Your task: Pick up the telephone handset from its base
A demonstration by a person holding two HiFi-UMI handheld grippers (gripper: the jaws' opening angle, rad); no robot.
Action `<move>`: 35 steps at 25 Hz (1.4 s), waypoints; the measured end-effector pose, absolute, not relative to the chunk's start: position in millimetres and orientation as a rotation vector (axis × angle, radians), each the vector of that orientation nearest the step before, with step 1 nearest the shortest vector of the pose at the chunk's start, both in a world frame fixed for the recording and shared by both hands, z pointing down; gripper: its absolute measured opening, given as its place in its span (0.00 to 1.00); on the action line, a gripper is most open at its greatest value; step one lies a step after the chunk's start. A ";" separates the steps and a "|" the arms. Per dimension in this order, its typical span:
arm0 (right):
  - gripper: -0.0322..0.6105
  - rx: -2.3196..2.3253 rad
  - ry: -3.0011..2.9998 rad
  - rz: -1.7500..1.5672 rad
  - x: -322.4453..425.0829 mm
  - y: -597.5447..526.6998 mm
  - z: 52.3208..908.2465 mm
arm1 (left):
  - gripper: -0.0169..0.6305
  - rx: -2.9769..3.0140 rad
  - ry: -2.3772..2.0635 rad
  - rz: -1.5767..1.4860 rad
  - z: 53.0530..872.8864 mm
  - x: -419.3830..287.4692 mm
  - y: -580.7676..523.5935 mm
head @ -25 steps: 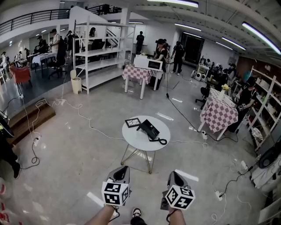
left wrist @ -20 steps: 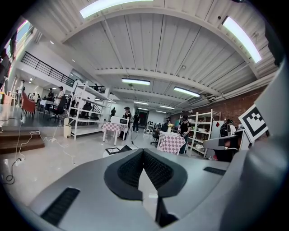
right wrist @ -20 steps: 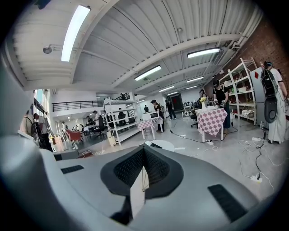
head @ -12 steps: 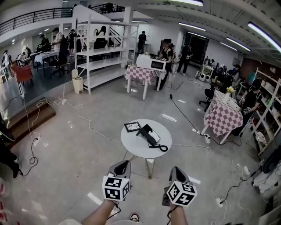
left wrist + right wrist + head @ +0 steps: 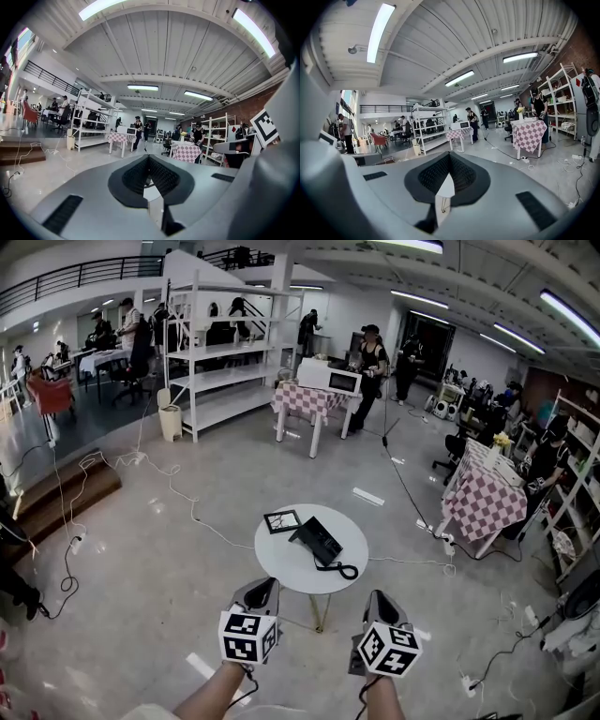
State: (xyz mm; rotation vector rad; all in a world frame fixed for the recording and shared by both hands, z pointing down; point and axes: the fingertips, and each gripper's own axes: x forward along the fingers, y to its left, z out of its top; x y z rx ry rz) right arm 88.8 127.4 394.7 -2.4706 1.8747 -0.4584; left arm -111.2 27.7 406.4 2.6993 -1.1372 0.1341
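A black telephone [image 5: 320,541] sits on a small round white table [image 5: 291,566], its handset lying on the base's left side. Its coiled cord [image 5: 343,570] curls toward the table's near right edge. A framed marker card [image 5: 281,520] lies at the far left of the tabletop. My left gripper [image 5: 263,589] and right gripper [image 5: 379,599] hang side by side short of the table's near edge, both shut and holding nothing. The left gripper [image 5: 149,159] in its own view, like the right gripper [image 5: 449,157] in its own, shows dark pads pressed together, with a sliver of white tabletop [image 5: 443,186] below.
Cables [image 5: 178,493] trail over the grey floor to the table's left and right. Beyond stand a white shelf rack [image 5: 220,352], two checkered tables [image 5: 314,401] [image 5: 483,502], a wooden step [image 5: 56,502] at the left, and several people.
The table and telephone have drawn nearer and lower in the head view. Both grippers have advanced toward the table, still shut.
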 end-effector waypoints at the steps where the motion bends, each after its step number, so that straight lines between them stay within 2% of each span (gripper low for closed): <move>1: 0.09 -2.469 1.876 -0.453 93.8 123.2 394.6 | 0.05 2.700 -1.141 0.129 406.2 -106.8 23.4; 13: 0.09 -2.429 1.894 -0.450 134.1 83.1 400.1 | 0.05 2.699 -1.152 0.173 416.4 -65.1 -12.9; 35: 0.09 -2.410 1.885 -0.556 153.9 76.2 425.2 | 0.05 2.668 -1.161 0.234 434.4 -51.7 -22.6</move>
